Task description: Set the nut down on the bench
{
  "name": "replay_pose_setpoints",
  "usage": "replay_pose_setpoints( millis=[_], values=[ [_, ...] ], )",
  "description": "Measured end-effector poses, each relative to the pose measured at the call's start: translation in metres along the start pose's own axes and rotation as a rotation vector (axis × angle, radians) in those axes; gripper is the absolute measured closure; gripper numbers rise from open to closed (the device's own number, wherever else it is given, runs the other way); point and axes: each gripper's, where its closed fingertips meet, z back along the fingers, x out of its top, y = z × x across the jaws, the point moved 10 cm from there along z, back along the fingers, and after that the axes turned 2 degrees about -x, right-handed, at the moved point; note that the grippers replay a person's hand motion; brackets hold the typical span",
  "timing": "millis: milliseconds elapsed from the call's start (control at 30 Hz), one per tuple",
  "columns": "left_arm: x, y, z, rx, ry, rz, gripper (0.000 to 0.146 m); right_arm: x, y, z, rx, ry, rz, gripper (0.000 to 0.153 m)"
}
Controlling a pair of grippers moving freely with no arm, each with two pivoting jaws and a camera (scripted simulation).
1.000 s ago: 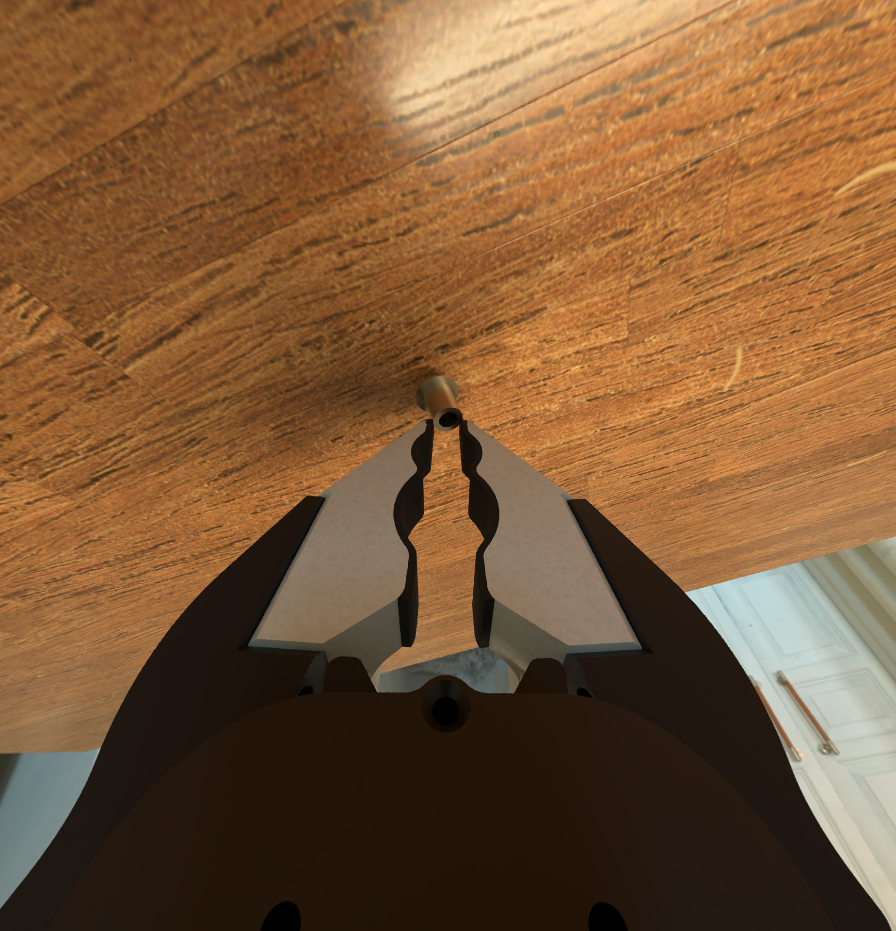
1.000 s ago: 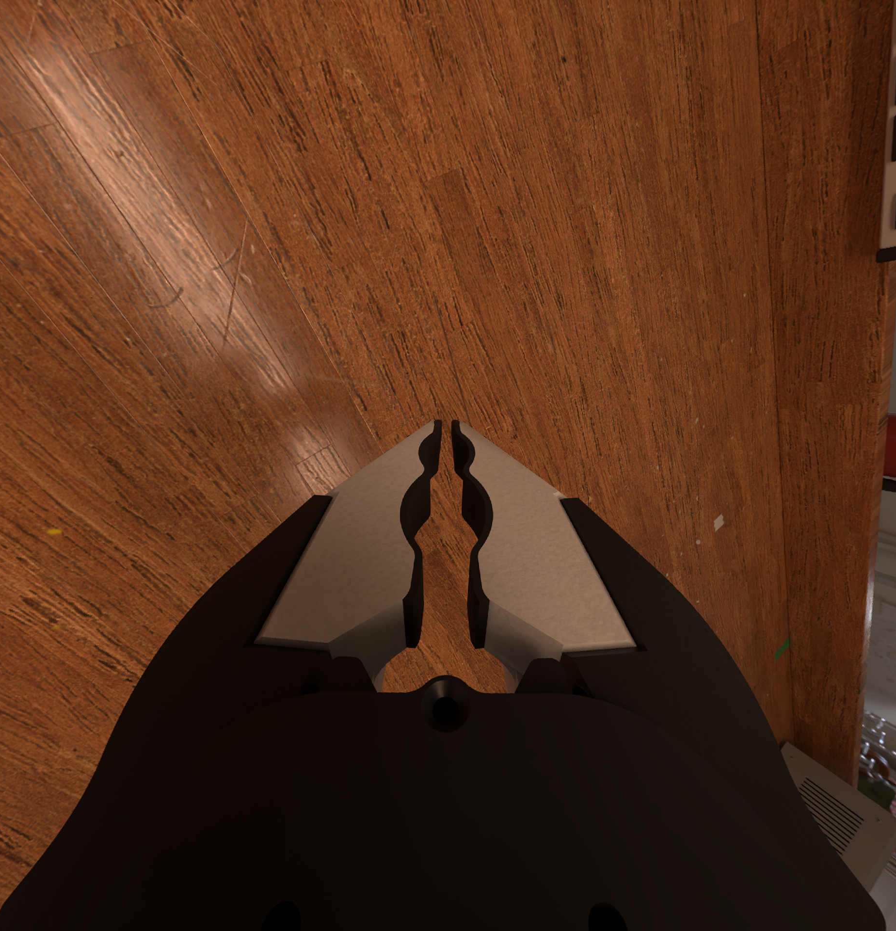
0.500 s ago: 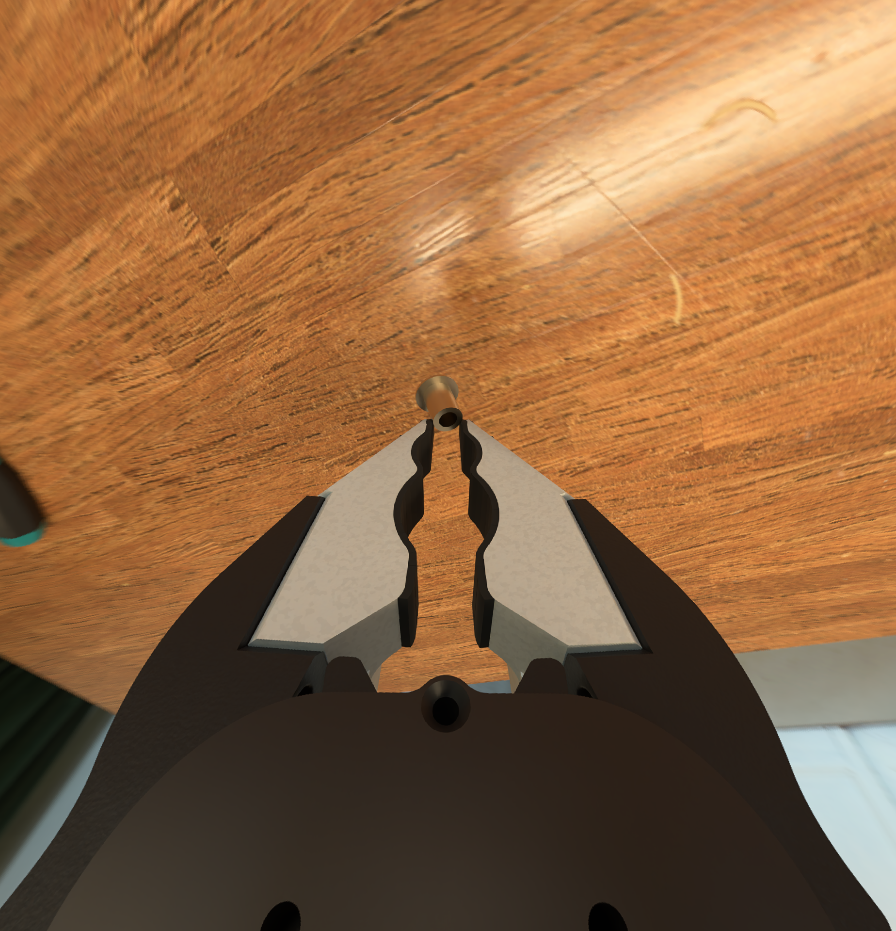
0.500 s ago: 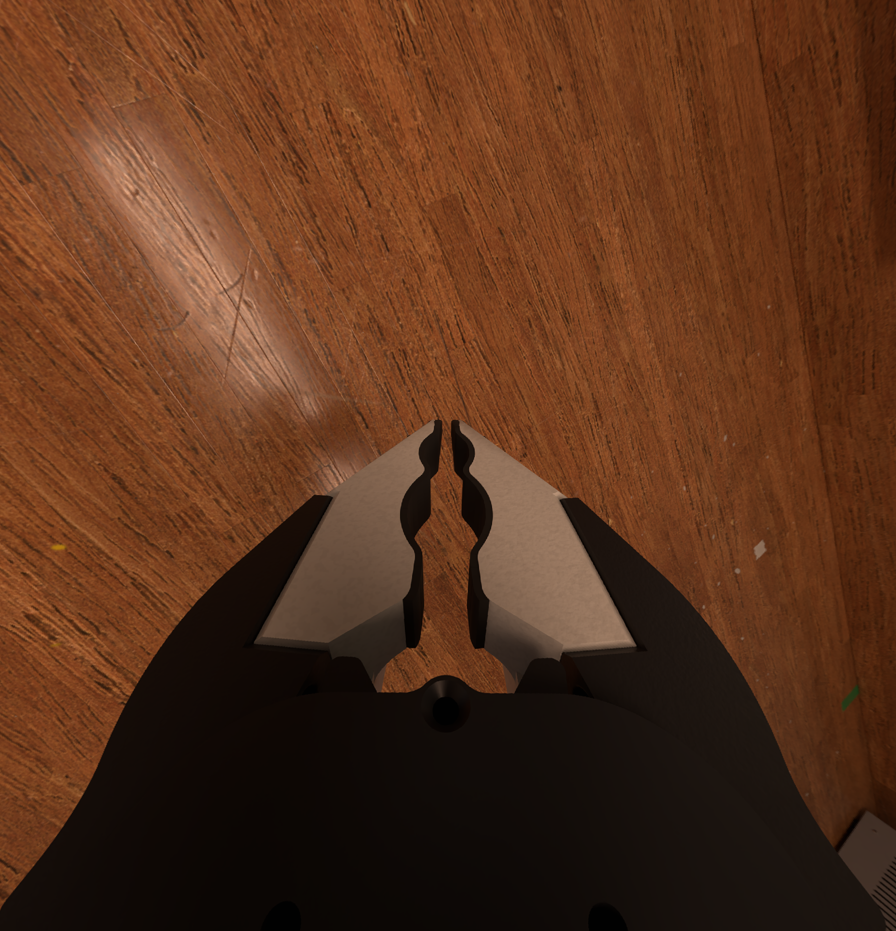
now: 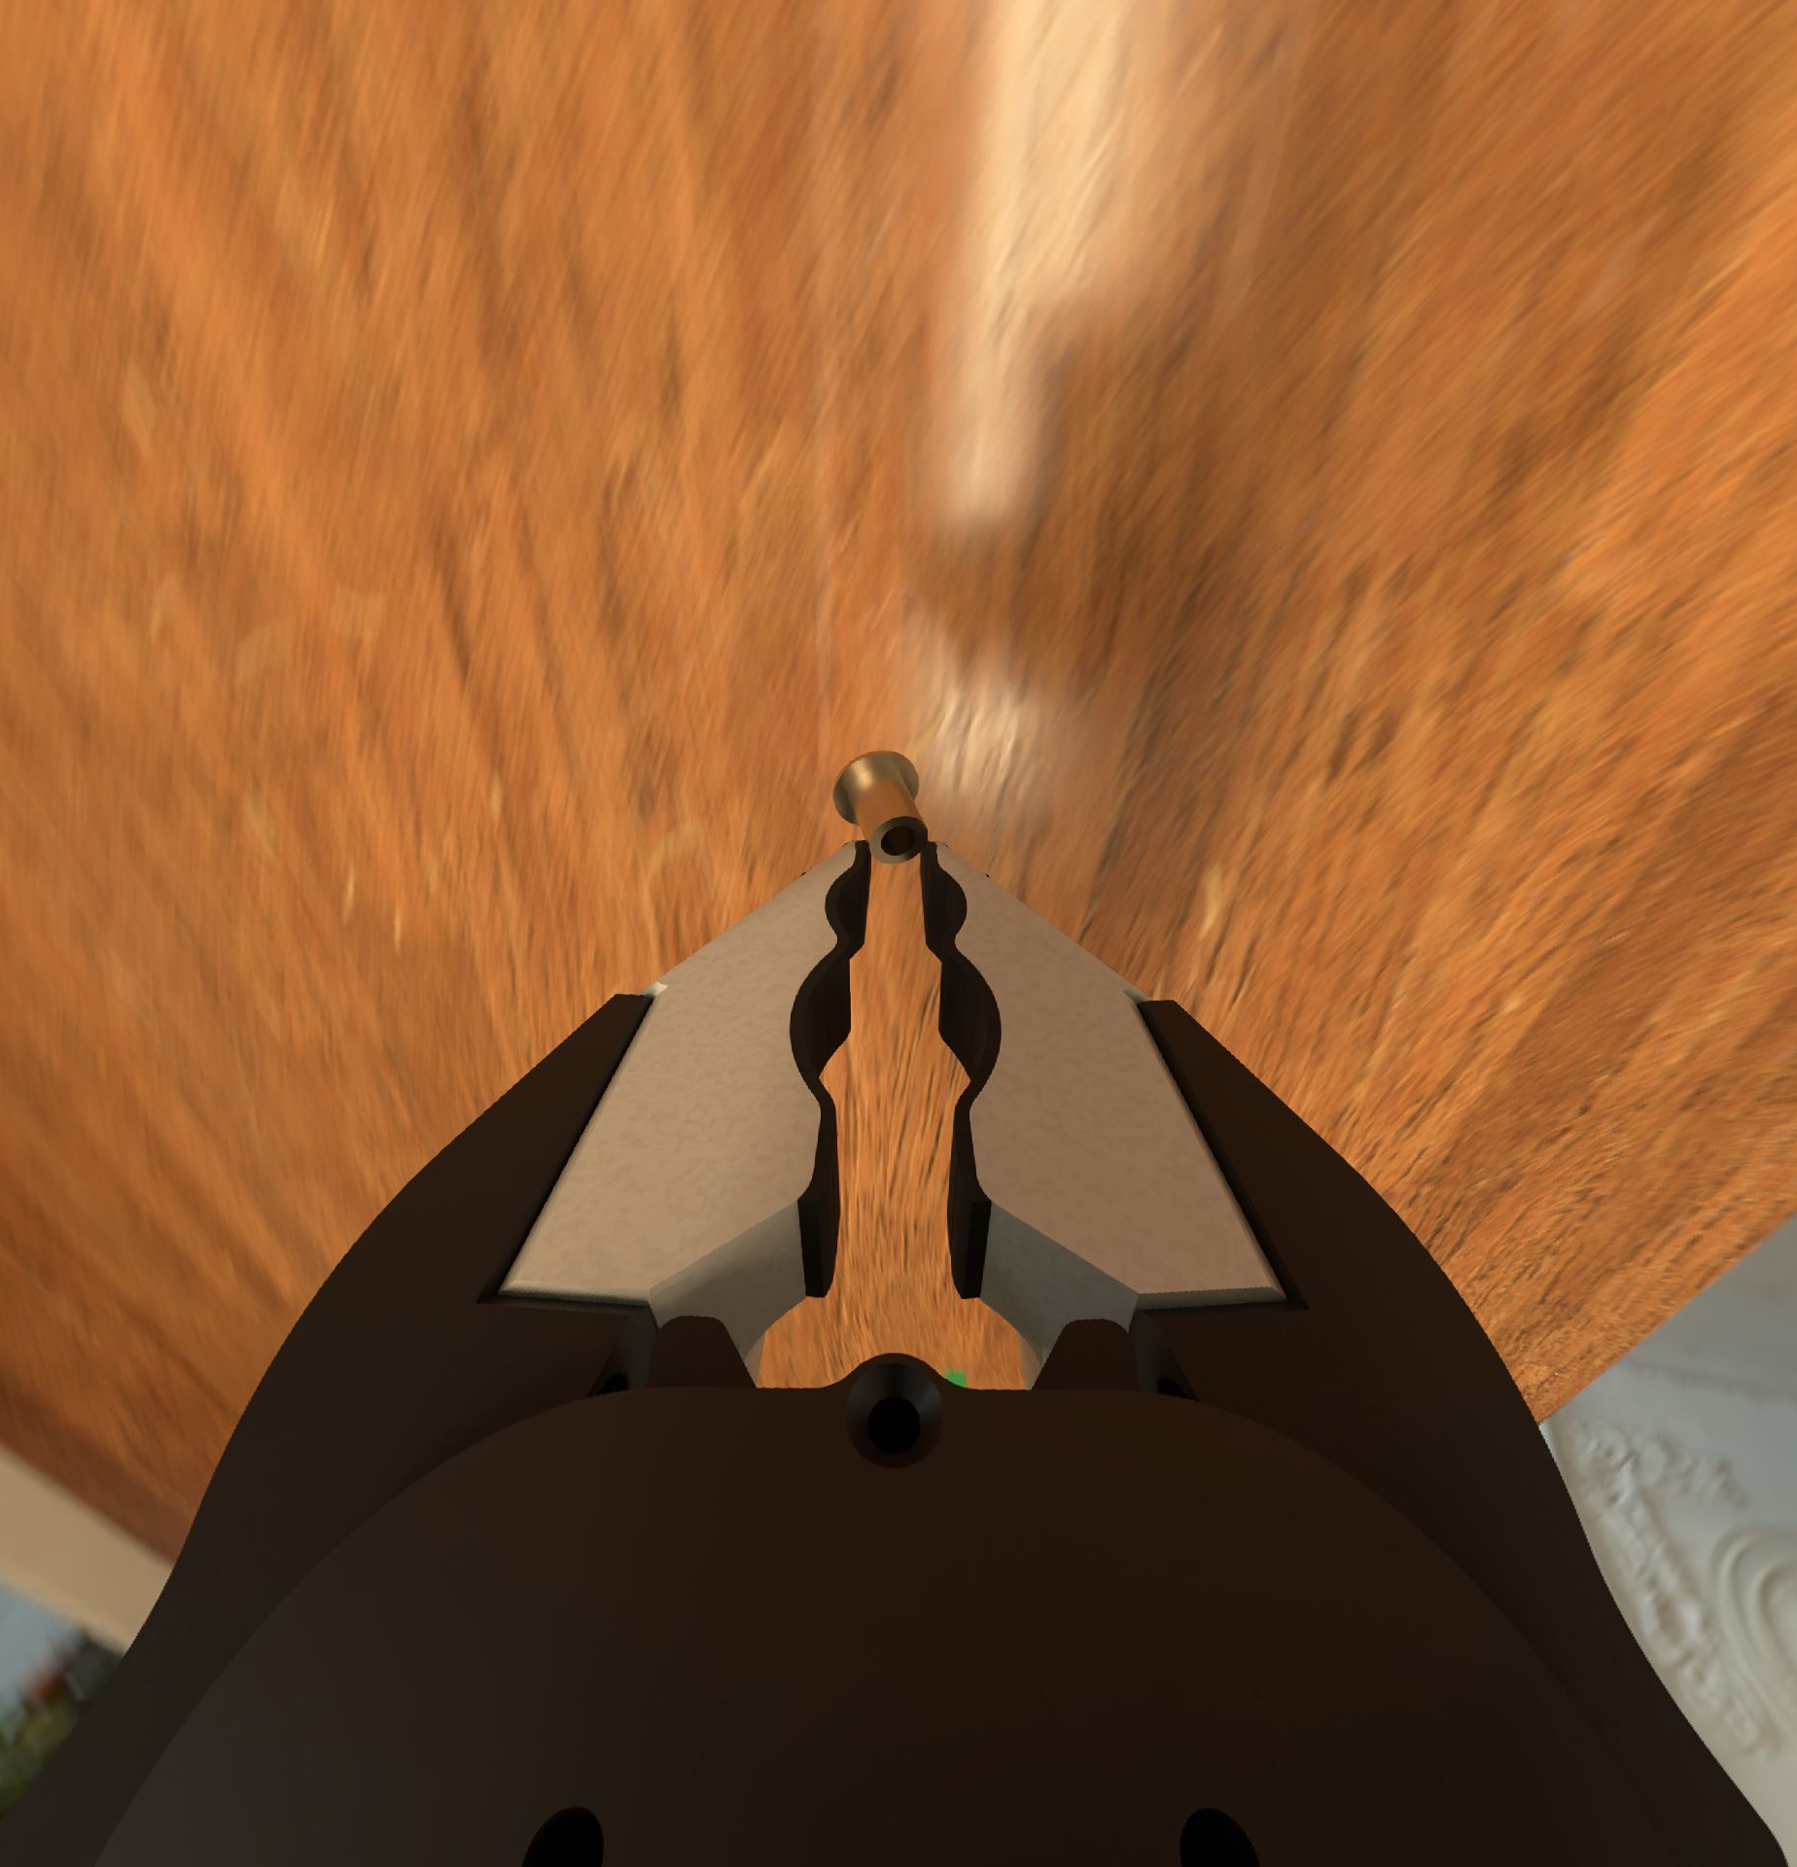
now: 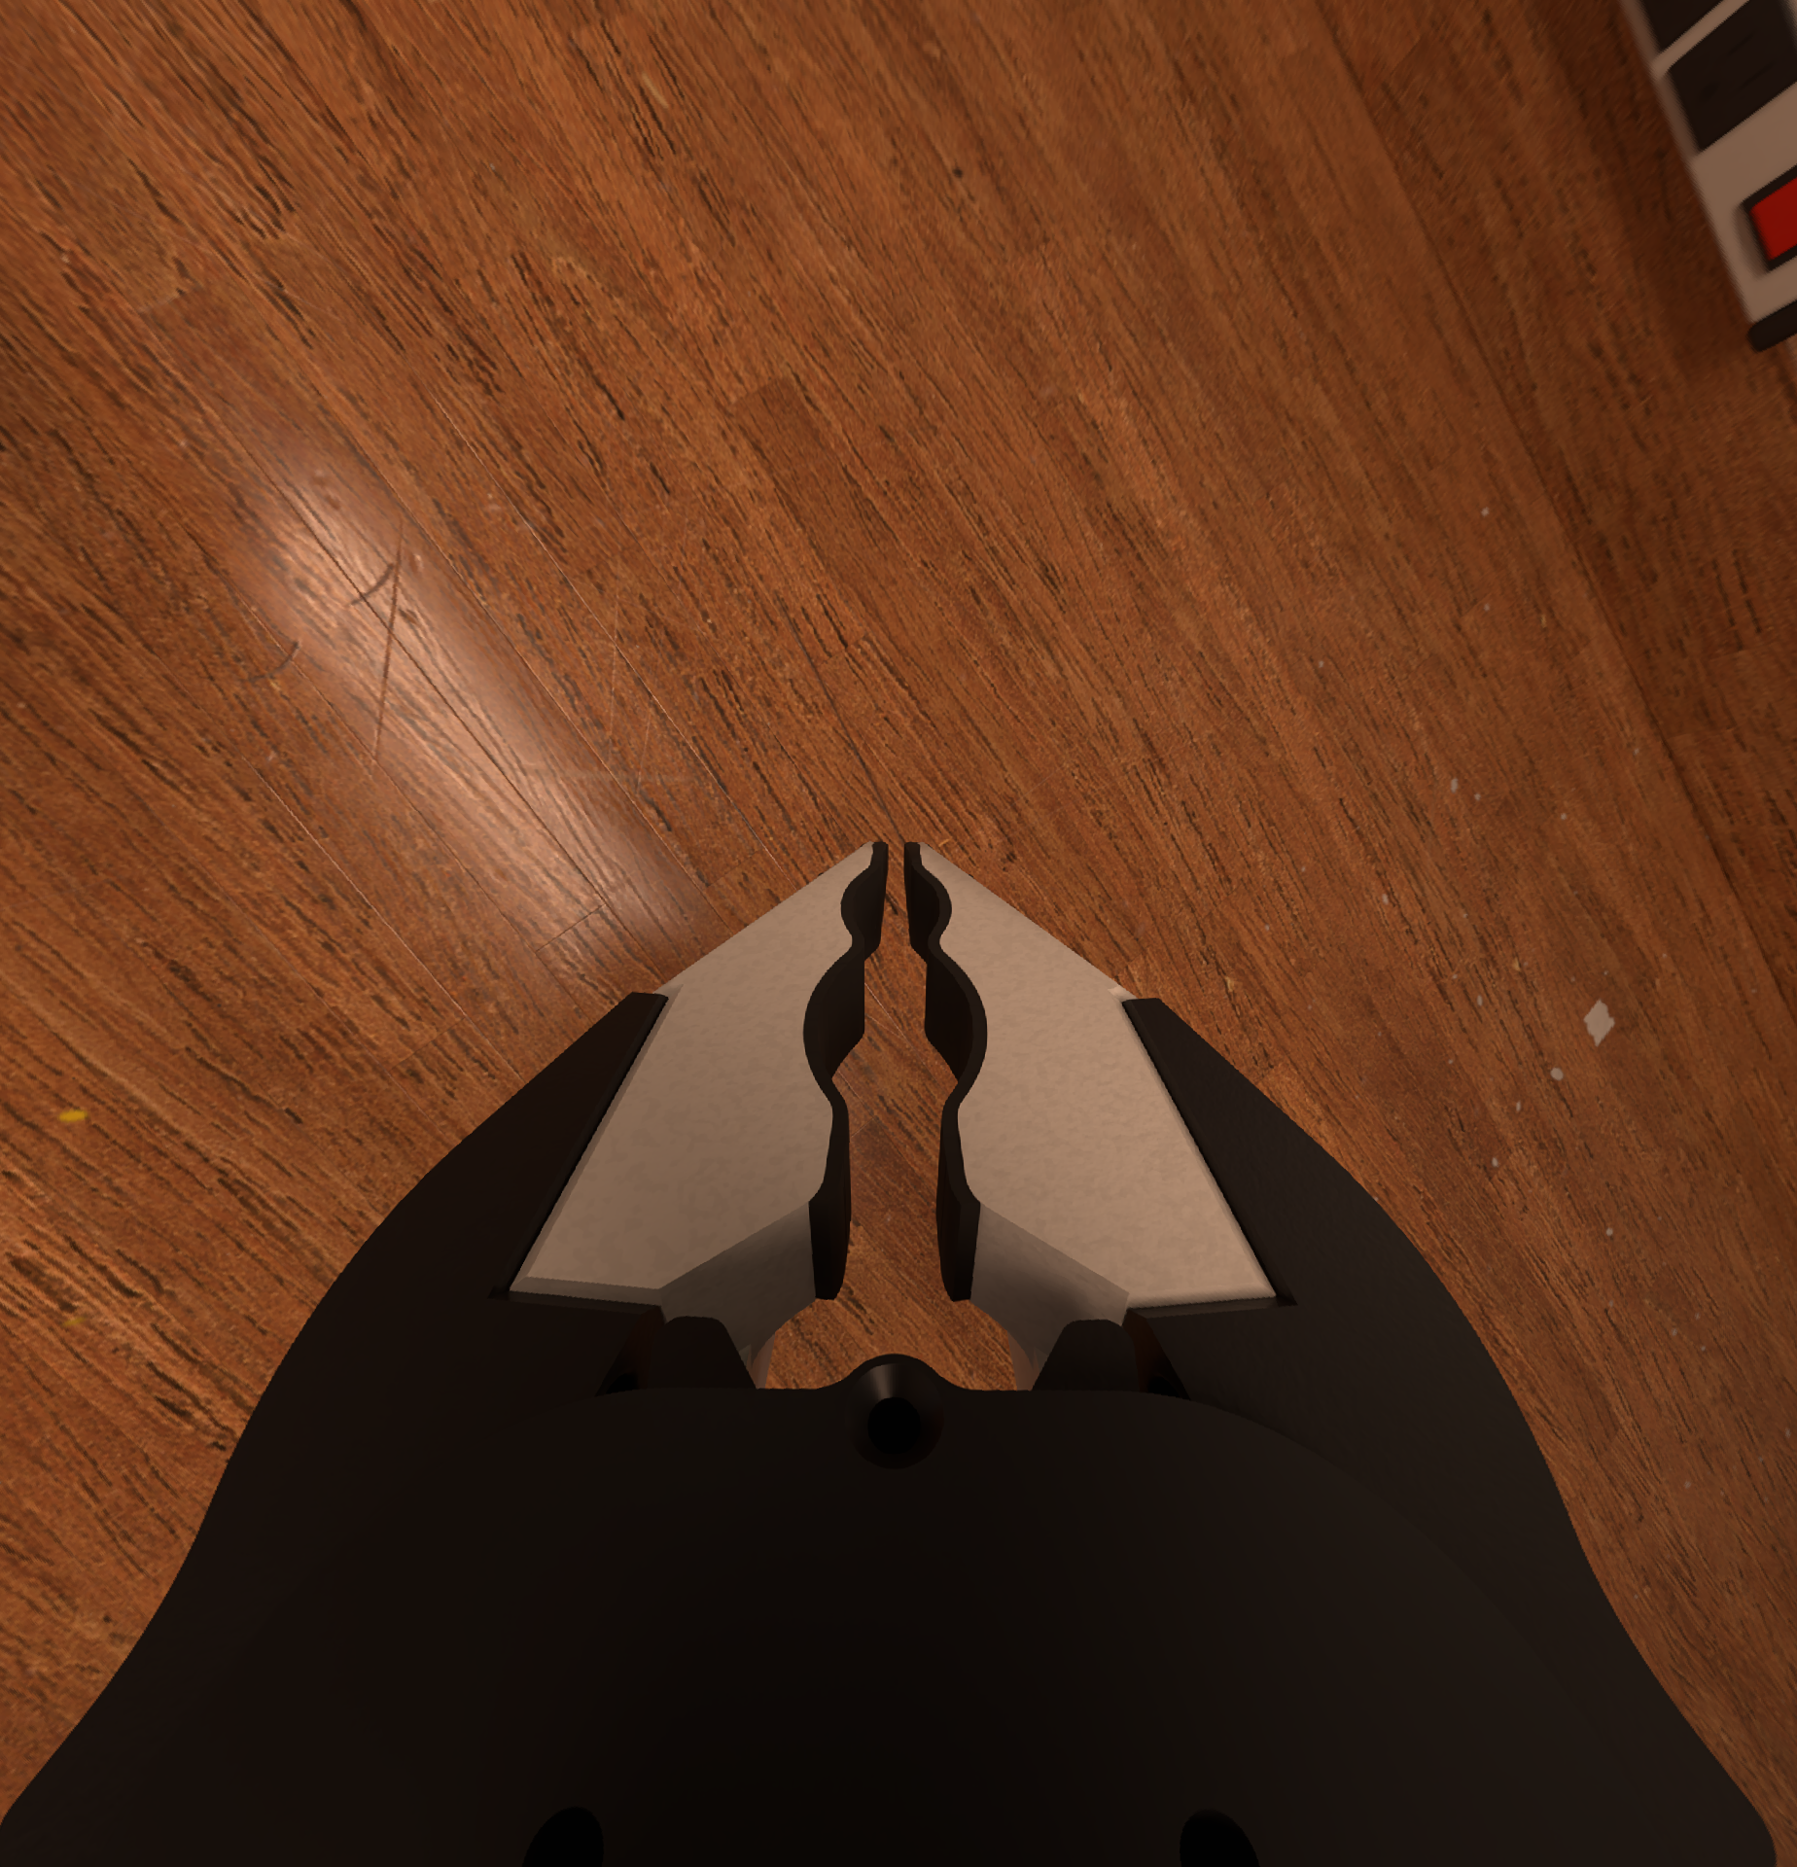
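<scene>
In the left wrist view my left gripper [image 5: 895, 851] is shut on the nut [image 5: 882, 804], a small brass-coloured sleeve with a flared far end and a hollow bore, pinched at the fingertips. It is held above the wooden bench [image 5: 470, 505], which is blurred by motion. In the right wrist view my right gripper [image 6: 895, 849] is shut and empty, its tips almost touching, above the wooden bench [image 6: 1076, 505].
A white power strip with a red switch [image 6: 1773, 192] lies at the top right of the right wrist view. The bench edge [image 5: 1581, 1354] runs at the lower right of the left wrist view, with white panelling beyond it.
The left gripper has swung fast with the nut; the bench is now blurred and the teal-handled tool at left has gone out of view. The right view has shifted, bringing the power strip in.
</scene>
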Motion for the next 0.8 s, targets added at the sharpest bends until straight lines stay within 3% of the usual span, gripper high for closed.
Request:
replay_pose_setpoints(
  millis=[167, 300, 433, 533, 800],
  values=[
    [0.126, -0.023, -0.025, -0.166, 0.003, -0.22, 0.136, -0.01, 0.001, 0.026, -0.053, -0.061, -0.016, 0.15],
    [0.189, -0.027, -0.049, -0.299, -0.001, -0.119, 0.136, -0.033, 0.001, 0.057, -0.121, -0.135, -0.078, 0.151],
    [0.214, -0.028, -0.067, -0.37, 0.081, 0.005, 0.136, -0.06, -0.003, 0.08, -0.172, -0.23, -0.148, 0.152],
    [0.221, -0.029, -0.066, -0.341, 0.086, 0.049, 0.136, -0.07, -0.007, 0.089, -0.22, -0.274, -0.175, 0.152],
    [0.231, -0.034, -0.064, -0.239, 0.144, 0.096, 0.136, -0.089, -0.014, 0.087, -0.159, -0.371, -0.188, 0.152]
  ],
)
